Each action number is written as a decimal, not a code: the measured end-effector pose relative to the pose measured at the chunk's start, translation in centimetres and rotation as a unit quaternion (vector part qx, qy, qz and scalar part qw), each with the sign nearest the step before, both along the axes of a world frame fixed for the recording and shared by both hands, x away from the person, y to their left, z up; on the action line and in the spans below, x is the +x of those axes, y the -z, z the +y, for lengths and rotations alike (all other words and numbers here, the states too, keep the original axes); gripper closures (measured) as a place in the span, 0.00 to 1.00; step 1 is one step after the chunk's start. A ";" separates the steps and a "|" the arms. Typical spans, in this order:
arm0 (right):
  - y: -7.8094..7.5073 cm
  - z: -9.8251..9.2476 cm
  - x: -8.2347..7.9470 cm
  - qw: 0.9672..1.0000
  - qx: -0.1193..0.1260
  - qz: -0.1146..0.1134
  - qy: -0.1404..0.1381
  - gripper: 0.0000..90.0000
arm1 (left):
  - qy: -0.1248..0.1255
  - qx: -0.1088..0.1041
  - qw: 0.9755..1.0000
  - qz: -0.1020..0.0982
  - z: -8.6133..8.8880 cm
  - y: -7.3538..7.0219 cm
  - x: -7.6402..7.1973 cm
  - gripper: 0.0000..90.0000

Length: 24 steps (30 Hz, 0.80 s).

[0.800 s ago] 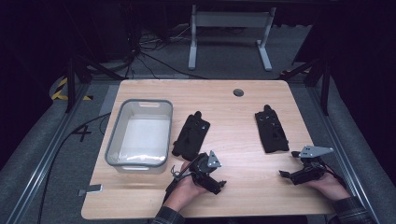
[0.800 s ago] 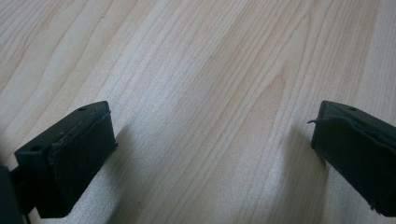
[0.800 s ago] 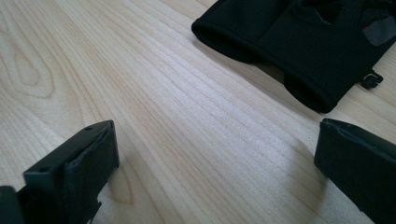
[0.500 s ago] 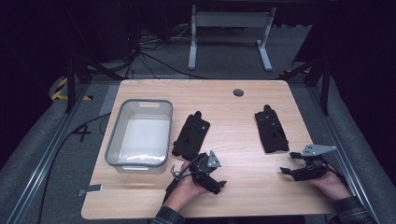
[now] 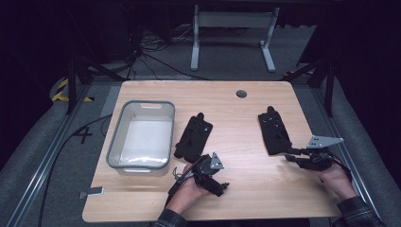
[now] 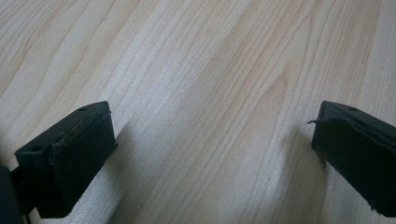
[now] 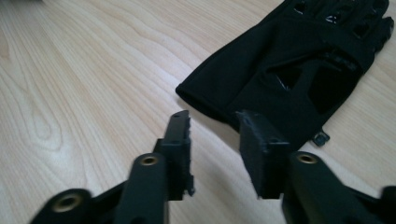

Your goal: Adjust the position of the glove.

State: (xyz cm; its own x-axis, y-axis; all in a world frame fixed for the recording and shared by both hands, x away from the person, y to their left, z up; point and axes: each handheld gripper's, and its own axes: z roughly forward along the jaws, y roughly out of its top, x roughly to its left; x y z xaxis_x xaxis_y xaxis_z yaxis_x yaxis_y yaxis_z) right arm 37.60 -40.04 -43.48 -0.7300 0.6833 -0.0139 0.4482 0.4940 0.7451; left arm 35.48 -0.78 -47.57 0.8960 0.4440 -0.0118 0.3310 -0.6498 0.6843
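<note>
— Gloves on the table, two of them: where's your right gripper [image 5: 289, 157]?

— At the near cuff of the right-hand black glove [image 5: 274, 133], just beside it. Your jaws are partly spread, nothing between them, and in the right gripper view [image 7: 214, 125] the cuff edge [image 7: 205, 100] lies just past the tips.

— And your left?

— Your left gripper [image 5: 223, 187] hovers over bare wooden table [image 6: 196, 70], jaws wide apart and empty. The other glove [image 5: 194, 137] lies just beyond it, beside the grey plastic bin [image 5: 116, 137].

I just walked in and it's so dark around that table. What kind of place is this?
Probably a lab recording bench: a wooden table ringed by dark curtains and floor cables, where a person's hand-held grippers, left and right, work near black gloves.
</note>
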 end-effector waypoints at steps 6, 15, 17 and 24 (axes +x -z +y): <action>-0.6 0.5 1.3 1.000 -0.005 -0.007 -0.008 0.98 | 0.000 0.000 1.000 0.000 0.0 0.0 0.0 0.00; -0.4 1.4 3.8 1.000 -0.012 0.001 -0.024 1.00 | 0.001 0.000 1.000 0.000 0.0 0.0 0.0 0.00; -0.3 1.4 4.0 1.000 -0.011 0.003 -0.023 1.00 | 0.001 0.000 1.000 0.000 0.0 0.0 0.0 0.00; 0.6 1.2 5.4 0.999 -0.022 0.020 -0.020 1.00 | 0.001 0.000 1.000 0.000 0.0 0.0 0.0 0.00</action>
